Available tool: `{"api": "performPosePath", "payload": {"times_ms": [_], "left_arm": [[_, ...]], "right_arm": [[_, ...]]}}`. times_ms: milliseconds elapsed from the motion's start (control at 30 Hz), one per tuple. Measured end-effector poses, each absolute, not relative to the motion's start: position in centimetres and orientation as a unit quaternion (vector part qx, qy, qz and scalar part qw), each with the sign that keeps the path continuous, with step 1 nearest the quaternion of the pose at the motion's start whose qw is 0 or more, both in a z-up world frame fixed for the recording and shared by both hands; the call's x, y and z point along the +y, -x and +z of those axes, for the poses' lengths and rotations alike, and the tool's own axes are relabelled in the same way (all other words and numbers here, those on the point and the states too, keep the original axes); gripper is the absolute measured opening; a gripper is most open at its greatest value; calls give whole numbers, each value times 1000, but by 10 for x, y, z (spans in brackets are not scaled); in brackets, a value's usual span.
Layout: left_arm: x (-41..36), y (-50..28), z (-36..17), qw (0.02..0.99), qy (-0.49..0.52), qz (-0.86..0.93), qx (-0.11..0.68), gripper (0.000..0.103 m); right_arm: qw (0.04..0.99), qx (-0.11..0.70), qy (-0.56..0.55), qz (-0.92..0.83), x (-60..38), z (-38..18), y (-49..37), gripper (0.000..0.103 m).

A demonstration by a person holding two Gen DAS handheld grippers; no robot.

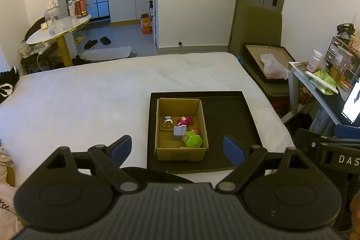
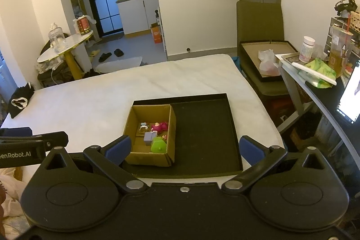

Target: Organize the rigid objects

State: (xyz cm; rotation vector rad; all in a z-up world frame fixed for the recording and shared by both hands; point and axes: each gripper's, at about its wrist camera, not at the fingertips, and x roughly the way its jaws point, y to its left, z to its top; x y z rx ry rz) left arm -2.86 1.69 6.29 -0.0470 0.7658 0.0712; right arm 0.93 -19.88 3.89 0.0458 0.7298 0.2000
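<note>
In the left wrist view, the left claw (image 1: 177,150) is hanging wide open in the lower half of the frame, its blue pads (image 1: 121,147) well apart and gripping nothing. Beyond it, a black tray (image 1: 227,118) is lying on the white bed (image 1: 90,100), right of centre. A cardboard box (image 1: 181,153) is sitting in the tray's left half, while the right half is showing bare black. Inside the box, a green toy (image 1: 192,138) is lying at the near right corner, touching a small grey block (image 1: 178,133). A magenta toy (image 1: 184,120) and a little blue-and-tan figure (image 1: 167,122) are resting farther back. At the right edge, part of the right claw's black body is showing, too little to tell its state. A round table (image 1: 60,28) is standing in the upper left.

In the right wrist view, the right claw (image 2: 184,149) is likewise spread open and empty, its blue pads (image 2: 248,147) flanking the tray (image 2: 202,127) at the frame's centre. The box (image 2: 149,159) is sitting in the tray's left part, with the green toy (image 2: 158,146) near its front, the grey block (image 2: 148,137) just beside it, and the magenta toy (image 2: 159,126) and the figure (image 2: 143,126) behind. A cluttered desk (image 2: 315,91) is occupying the right edge.
</note>
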Motion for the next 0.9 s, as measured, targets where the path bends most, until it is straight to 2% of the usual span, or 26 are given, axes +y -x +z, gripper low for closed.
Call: {"api": "performPosePath", "payload": {"times_ms": [900], "left_arm": [[21,28,64,926,22,43,374,88]], "right_arm": [[929,357,-13,94,-197,40,-9,103]]}}
